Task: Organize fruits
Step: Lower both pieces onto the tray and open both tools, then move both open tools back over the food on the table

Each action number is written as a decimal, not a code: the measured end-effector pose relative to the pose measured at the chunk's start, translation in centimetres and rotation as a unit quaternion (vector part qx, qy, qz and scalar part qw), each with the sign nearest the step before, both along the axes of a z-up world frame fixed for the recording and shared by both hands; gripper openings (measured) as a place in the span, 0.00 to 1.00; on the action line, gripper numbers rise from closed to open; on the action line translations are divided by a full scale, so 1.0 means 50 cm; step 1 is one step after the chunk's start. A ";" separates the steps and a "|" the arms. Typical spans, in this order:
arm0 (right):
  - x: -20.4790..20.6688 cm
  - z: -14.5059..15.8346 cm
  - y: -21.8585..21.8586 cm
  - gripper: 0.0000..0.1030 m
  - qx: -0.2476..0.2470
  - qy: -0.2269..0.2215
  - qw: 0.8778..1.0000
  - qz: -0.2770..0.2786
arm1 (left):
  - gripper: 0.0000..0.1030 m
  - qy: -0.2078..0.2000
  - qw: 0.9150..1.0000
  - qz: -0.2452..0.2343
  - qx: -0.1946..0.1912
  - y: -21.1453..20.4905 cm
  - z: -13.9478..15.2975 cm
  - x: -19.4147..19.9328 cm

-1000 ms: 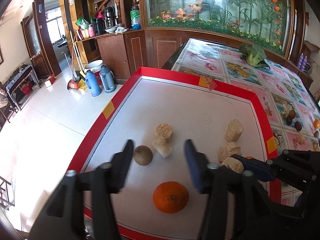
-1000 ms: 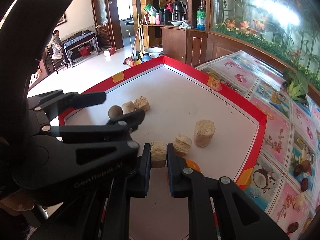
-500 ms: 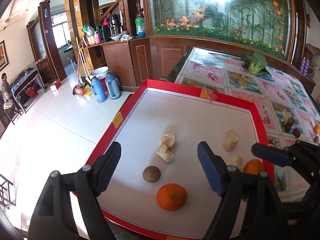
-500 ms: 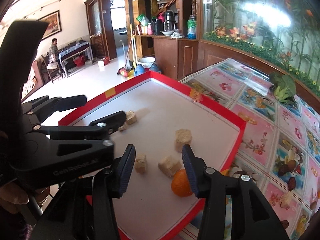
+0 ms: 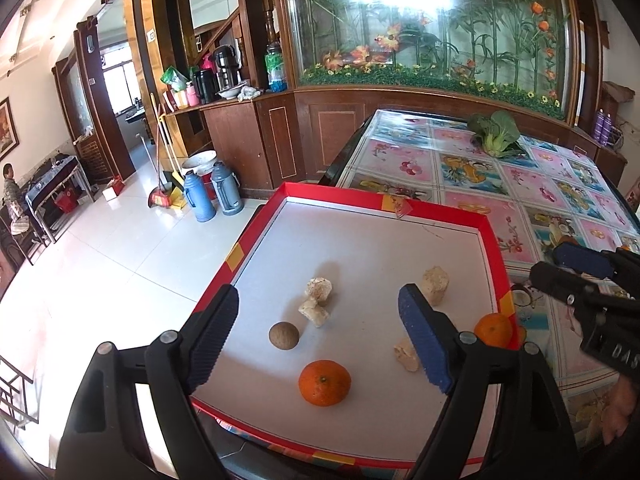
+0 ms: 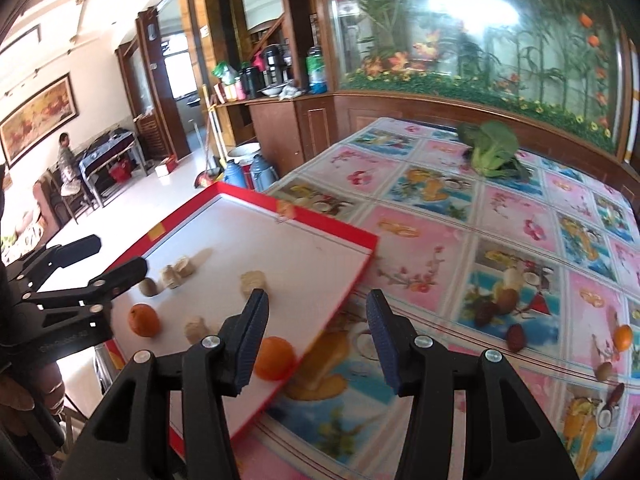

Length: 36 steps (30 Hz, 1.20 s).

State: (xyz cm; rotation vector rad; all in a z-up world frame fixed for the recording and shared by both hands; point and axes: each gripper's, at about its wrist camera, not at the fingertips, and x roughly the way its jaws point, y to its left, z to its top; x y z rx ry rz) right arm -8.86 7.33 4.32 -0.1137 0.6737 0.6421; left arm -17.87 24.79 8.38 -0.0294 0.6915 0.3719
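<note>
1. Fruits lie in two places: some on the white tray with the red rim, others loose on the flowered tablecloth to the right of it.
2. On the tray, nearest the camera in the left wrist view, sits an orange; just behind it is a small brown round fruit.
3. A second orange rests in the tray's near right corner, against the red rim.
4. Five pale, rough chunks also lie on the tray; two touch each other just behind the brown fruit, one stands apart toward the right, and one is partly hidden behind the left gripper's right finger.
5. On the tablecloth, at the right of the right wrist view, lie a dark red fruit, a small orange and a small brown fruit.
6. Left gripper: released, its jaws just widened, held above the tray with nothing between the pads.
7. Right gripper: released, its jaws recently opened, empty, over the tray's right edge and the cloth.
8. A leafy green vegetable lies at the far end of the table.
</note>
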 end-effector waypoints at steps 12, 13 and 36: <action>0.029 0.011 -0.219 0.50 0.019 -0.001 0.993 -0.116 | 0.86 0.003 0.999 -0.040 0.020 -0.078 0.015 -0.005; 0.030 0.010 -0.240 0.50 0.021 0.000 0.992 -0.126 | 0.86 0.003 0.999 -0.044 0.022 -0.085 0.015 -0.005; 0.029 -0.066 -0.439 0.51 0.037 0.086 0.986 -0.139 | 0.86 0.080 0.964 -0.254 -0.007 -0.381 -0.048 0.053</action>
